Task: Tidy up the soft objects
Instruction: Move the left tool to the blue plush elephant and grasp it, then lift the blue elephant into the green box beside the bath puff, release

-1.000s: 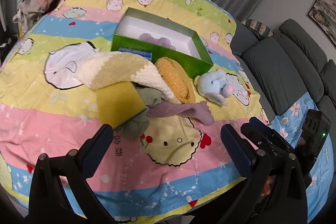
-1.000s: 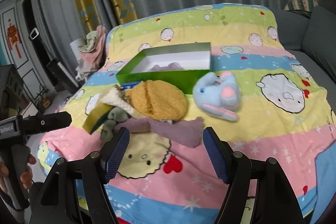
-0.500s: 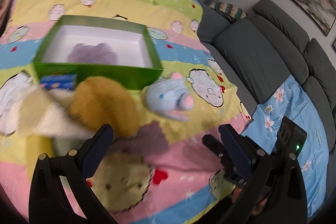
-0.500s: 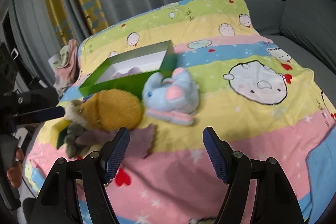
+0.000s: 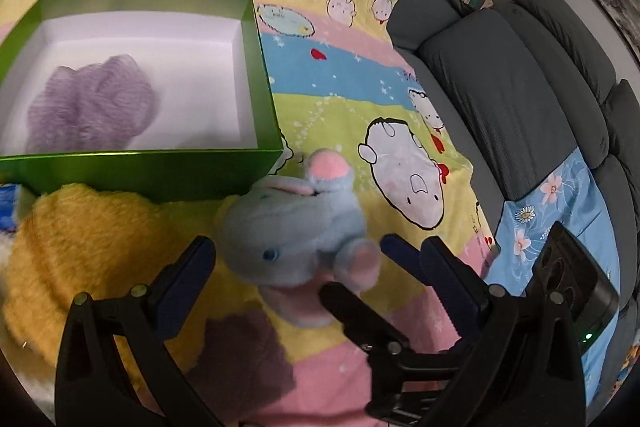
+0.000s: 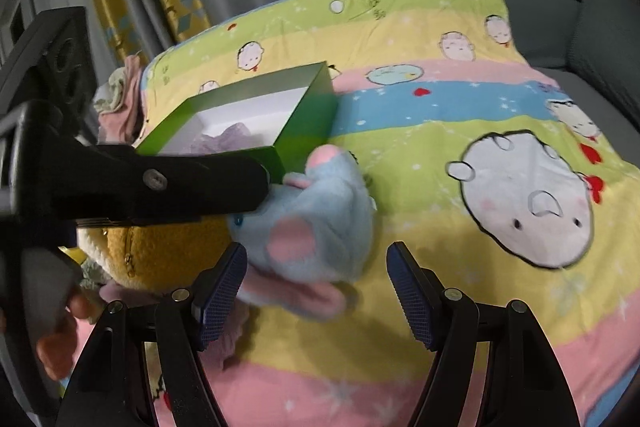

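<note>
A blue plush elephant (image 5: 296, 235) with pink ears lies on the striped cartoon blanket (image 5: 344, 75), just in front of the right corner of the green box (image 5: 152, 169). It also shows in the right wrist view (image 6: 320, 223). My left gripper (image 5: 320, 267) is open, its fingers either side of the elephant. My right gripper (image 6: 316, 287) is open too, close in front of the elephant from the other side. A purple knitted piece (image 5: 88, 107) lies inside the box. A yellow fuzzy cushion (image 5: 92, 247) lies left of the elephant.
A purple cloth (image 5: 244, 355) lies on the blanket below the cushion. A grey sofa (image 5: 520, 99) stands to the right. Clothes (image 6: 120, 99) are heaped behind the box. The right gripper's finger (image 5: 368, 311) crosses the left wrist view.
Both grippers have moved in close to the blue elephant. The left one swung right from the pile of cloths. Both stay open.
</note>
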`<state>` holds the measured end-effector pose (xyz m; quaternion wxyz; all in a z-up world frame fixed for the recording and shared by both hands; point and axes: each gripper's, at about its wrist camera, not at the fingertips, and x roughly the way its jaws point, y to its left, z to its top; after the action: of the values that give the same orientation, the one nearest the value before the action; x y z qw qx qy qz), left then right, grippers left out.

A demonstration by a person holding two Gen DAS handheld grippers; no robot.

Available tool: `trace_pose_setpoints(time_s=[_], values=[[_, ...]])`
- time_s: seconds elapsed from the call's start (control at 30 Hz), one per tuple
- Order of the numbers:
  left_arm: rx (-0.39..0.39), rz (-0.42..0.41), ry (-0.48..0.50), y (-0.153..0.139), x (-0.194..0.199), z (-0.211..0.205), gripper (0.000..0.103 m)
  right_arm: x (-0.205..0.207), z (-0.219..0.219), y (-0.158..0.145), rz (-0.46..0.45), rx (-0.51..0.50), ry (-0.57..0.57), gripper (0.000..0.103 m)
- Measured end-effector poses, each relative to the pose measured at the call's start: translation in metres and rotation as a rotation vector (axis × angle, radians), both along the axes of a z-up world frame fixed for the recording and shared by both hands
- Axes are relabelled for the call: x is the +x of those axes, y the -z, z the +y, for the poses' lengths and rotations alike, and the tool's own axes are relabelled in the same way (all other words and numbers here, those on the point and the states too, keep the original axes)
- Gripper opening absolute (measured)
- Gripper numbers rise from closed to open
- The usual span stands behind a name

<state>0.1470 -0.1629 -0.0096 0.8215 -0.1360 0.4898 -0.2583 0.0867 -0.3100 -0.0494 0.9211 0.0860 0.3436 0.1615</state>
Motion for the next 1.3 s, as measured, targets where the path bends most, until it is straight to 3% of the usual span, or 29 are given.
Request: trace_pose_setpoints(time_s=[0.3, 0.47, 0.67, 0.77, 0.93, 1.3], values=[[-0.032, 0.076, -0.001, 0.022, 0.021, -0.001, 0.100, 0.024, 0.000, 0.020, 0.088, 0.087, -0.042, 0.073], [0.037, 0.058, 0.016, 0.026, 0.019, -0.007, 0.095, 0.022, 0.004, 0.019, 0.077, 0.084, -0.049, 0.061], [0.096, 0.007, 0.040, 0.023, 0.010, -0.010, 0.092, 0.009, 0.010, 0.013, 0.042, 0.053, -0.038, 0.054], [0.092, -0.038, 0.058, 0.010, -0.006, -0.009, 0.093, -0.009, 0.011, 0.001, 0.003, 0.046, -0.021, 0.054], [0.114, -0.186, 0.079, -0.027, -0.040, -0.008, 0.093, -0.040, 0.011, -0.033, -0.091, 0.053, -0.005, 0.054], [0.099, -0.353, 0.006, -0.091, -0.049, 0.027, 0.093, -0.037, 0.044, -0.096, -0.237, 0.022, -0.055, 0.054]])
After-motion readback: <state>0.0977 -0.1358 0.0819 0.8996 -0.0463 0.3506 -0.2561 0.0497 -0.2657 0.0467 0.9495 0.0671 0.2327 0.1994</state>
